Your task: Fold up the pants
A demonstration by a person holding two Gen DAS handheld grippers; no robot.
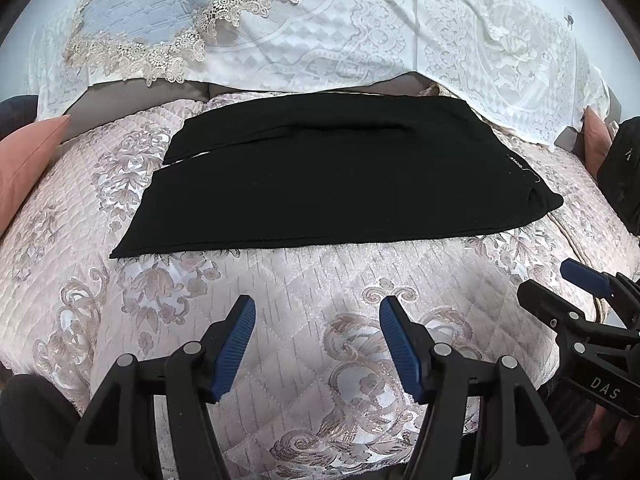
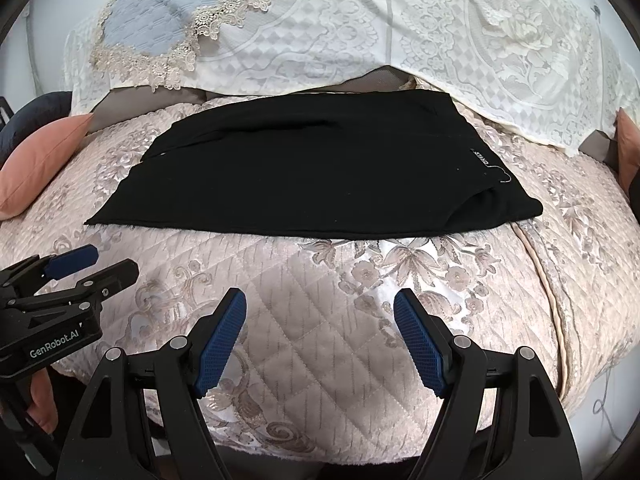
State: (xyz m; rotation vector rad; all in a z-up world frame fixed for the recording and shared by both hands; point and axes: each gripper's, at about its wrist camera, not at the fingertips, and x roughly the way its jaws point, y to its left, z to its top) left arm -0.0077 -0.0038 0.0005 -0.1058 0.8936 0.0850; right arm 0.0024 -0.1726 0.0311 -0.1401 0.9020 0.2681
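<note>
Pants (image 1: 336,176), black, lie flat on a quilted bed cover (image 1: 304,288), spread sideways across both views, with the waistband at the right, where a small white label shows, and the leg ends at the left. One leg lies partly over the other; a narrow gap between the two hems is visible at the far left. The near long edge runs straight and just short of the cover's front roll. A lace throw (image 1: 400,32) hangs behind, its lower edge near the far side of the pants, and a pink cushion (image 1: 28,160) sits at the left margin.

Left gripper (image 1: 318,344) hovers over bare cover in front of the pants, jaws wide apart and empty. Right gripper (image 2: 320,344) is placed likewise, just beside the left, jaws also apart and holding nothing. Neither touches the fabric.

Step in hand, as judged: the garment appears already laid leg-on-leg, so the lengthwise fold seems done or nearly so, and the crosswise folds remain. The next move probably calls for both grippers to advance to one end of the pants, most likely the leg hems at the left, each closing on a corner through both layers, then carrying that end over toward the waistband. The offset between the legs may need squaring first, otherwise the finished fold would be uneven.
</note>
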